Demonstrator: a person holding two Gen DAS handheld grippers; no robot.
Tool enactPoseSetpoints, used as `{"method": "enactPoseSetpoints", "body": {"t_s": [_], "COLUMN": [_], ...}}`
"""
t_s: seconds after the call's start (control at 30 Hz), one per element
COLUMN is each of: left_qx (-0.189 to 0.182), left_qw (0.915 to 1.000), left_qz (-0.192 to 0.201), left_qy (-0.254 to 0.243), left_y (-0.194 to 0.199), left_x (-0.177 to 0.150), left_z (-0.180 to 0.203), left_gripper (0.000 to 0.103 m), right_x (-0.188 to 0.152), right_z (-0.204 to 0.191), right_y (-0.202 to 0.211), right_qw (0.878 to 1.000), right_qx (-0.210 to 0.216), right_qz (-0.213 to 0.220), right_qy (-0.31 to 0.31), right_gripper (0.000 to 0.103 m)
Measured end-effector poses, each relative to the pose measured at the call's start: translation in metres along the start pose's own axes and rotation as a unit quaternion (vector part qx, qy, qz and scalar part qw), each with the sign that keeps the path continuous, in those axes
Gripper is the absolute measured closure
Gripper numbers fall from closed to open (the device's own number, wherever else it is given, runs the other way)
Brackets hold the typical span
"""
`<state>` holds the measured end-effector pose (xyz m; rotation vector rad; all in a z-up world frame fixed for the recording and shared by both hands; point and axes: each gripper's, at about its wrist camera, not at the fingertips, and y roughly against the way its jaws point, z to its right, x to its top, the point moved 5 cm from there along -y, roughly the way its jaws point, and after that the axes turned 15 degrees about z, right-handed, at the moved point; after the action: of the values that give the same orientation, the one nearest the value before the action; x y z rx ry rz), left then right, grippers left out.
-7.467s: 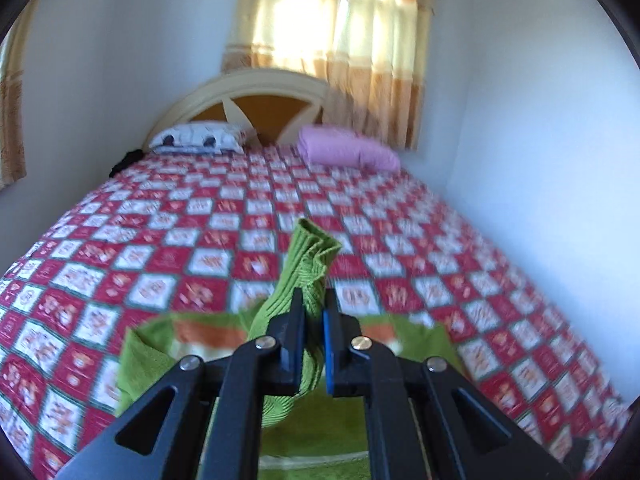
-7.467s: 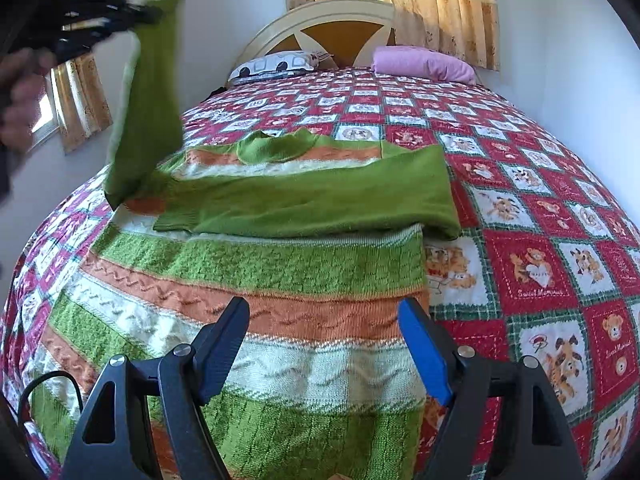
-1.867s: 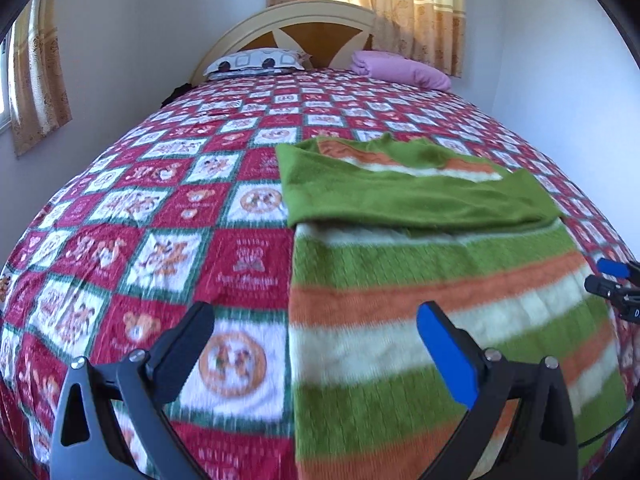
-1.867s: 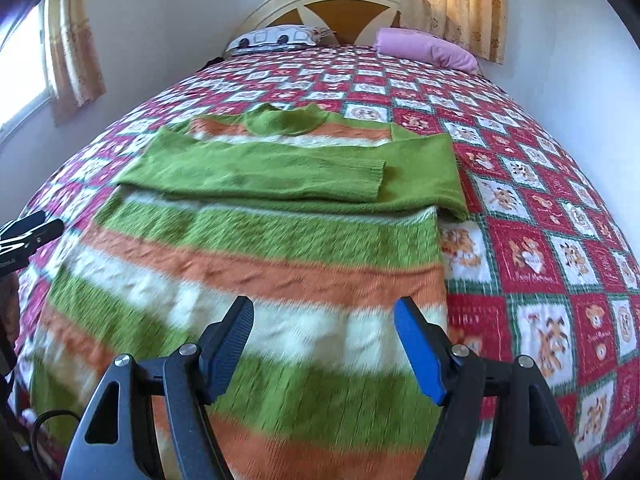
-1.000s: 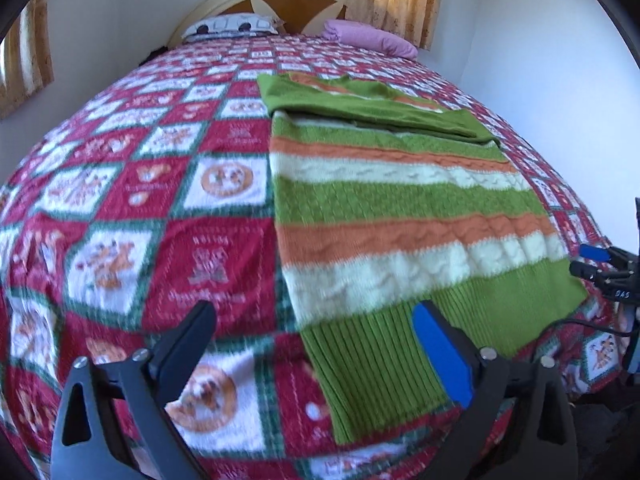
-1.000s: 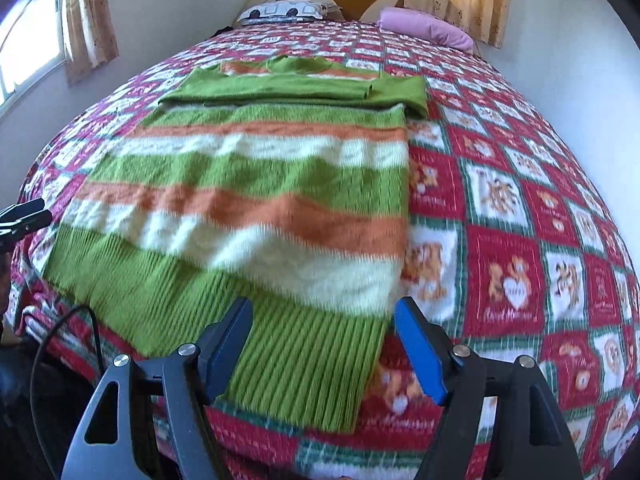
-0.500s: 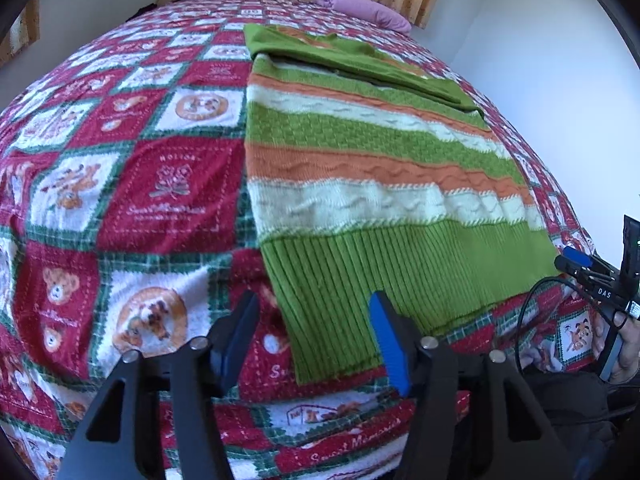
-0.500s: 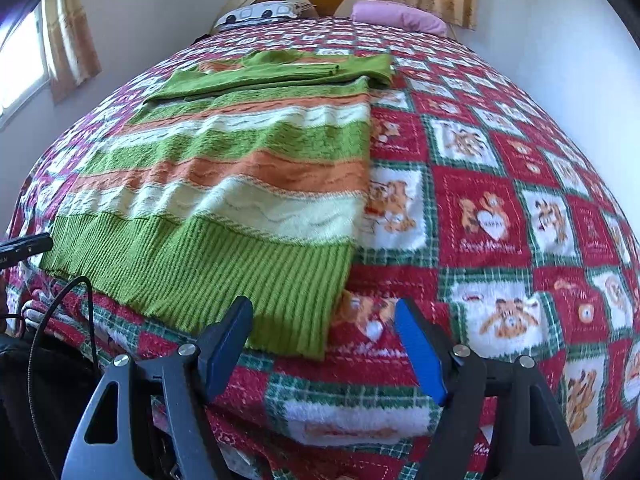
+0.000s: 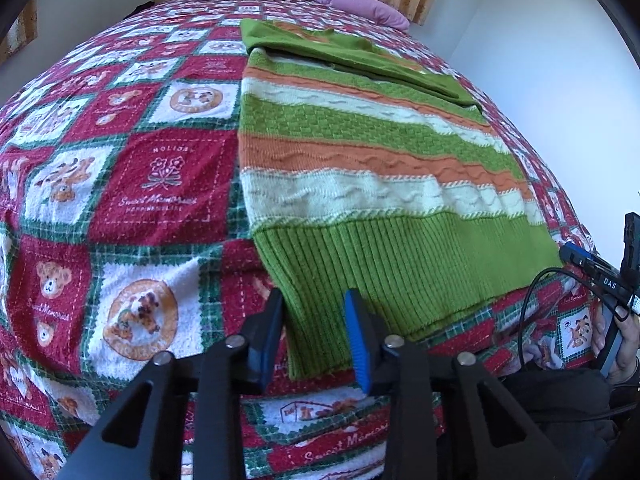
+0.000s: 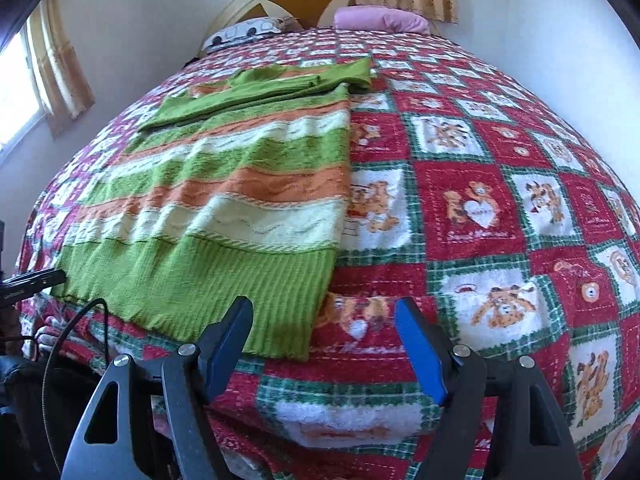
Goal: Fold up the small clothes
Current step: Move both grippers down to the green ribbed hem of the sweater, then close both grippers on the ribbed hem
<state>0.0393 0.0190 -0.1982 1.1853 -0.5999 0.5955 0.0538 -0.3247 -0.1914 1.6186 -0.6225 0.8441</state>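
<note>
A striped green, orange and white knit sweater (image 9: pixel 360 160) lies flat on the bed, both sleeves folded across its chest at the far end; it also shows in the right wrist view (image 10: pixel 224 200). My left gripper (image 9: pixel 314 340) is open, its jaws partly closed, straddling the near left corner of the green ribbed hem (image 9: pixel 360 280). My right gripper (image 10: pixel 324 344) is open wide just in front of the hem's near right corner (image 10: pixel 288 340), not touching it. The right gripper's tip (image 9: pixel 592 268) shows at the left wrist view's right edge.
The bed carries a red, white and green patchwork blanket (image 10: pixel 480 208). A patterned pillow (image 10: pixel 244 32) and a pink pillow (image 10: pixel 380 18) lie at the headboard. A black cable (image 10: pixel 68 332) hangs at the bed's near edge. White walls and curtains surround.
Both grippers have dropped back from the sleeves to the near hem. My left gripper's jaws have narrowed around the hem corner. My right gripper has come closer to its corner.
</note>
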Motion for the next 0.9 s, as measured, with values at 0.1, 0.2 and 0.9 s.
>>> {"method": "enactPoseSetpoints", "body": {"t_s": [0.1,0.2,0.9], "left_qx": [0.0,0.001,-0.018], "left_qw": [1.0,1.0,0.9958], "left_qz": [0.002,0.004,0.078], "left_qy": [-0.002,-0.003,-0.046], "left_y": [0.001,0.002,0.035], "left_x": [0.0,0.001,0.037], "left_z": [0.0,0.001,0.001], "left_gripper": [0.073,0.073,0.098], "right_x": [-0.003,-0.009,0.025], "right_z": [-0.008,-0.016,-0.008], "right_y": [-0.001,-0.004,0.034], "right_qw": [1.0,1.0,0.994], "right_qx": [0.011,0.017,0.057], "right_qz": [-0.005,-0.014,0.084], "right_qy": [0.004,0.014,-0.039], "right_gripper": [0.029,0.041,0.094]}}
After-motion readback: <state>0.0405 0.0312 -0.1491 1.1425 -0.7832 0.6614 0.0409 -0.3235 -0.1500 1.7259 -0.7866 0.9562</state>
